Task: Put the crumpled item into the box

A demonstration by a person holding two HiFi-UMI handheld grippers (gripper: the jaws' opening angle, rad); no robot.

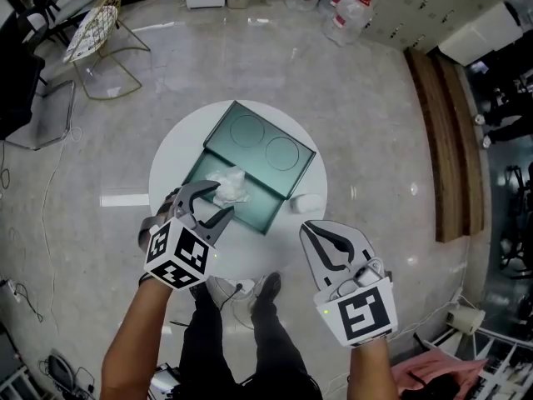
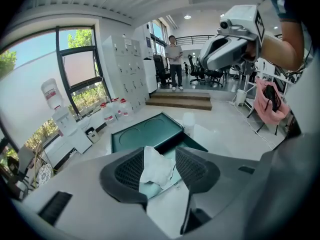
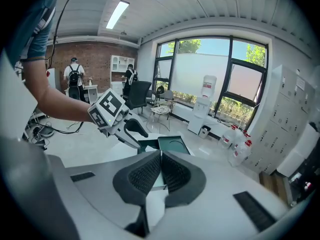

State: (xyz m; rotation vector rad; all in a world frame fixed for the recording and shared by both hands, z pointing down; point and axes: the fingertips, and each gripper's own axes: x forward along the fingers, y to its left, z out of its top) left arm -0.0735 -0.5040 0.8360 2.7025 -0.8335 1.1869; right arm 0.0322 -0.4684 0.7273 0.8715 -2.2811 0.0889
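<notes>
A crumpled white paper [image 1: 229, 187] lies in the dark green box [image 1: 260, 208] on the round white table [image 1: 176, 158]. The box's lid [image 1: 262, 144] lies against its far side. My left gripper [image 1: 223, 199] stands open at the box's near left edge. In the left gripper view the paper [image 2: 156, 166] shows between the wide-apart jaws of the left gripper [image 2: 160, 168], and the pads do not press on it. My right gripper [image 1: 308, 230] is shut and empty, off the table's near right edge. The right gripper view shows its pads [image 3: 161, 156] meeting at the tips.
A small white cup [image 1: 304, 202] stands on the table right of the box. Water bottles [image 1: 341, 7] and a wire chair [image 1: 96, 23] stand at the back. A wooden bench [image 1: 454, 140] runs along the right. The person's feet [image 1: 250, 290] are under the table's near edge.
</notes>
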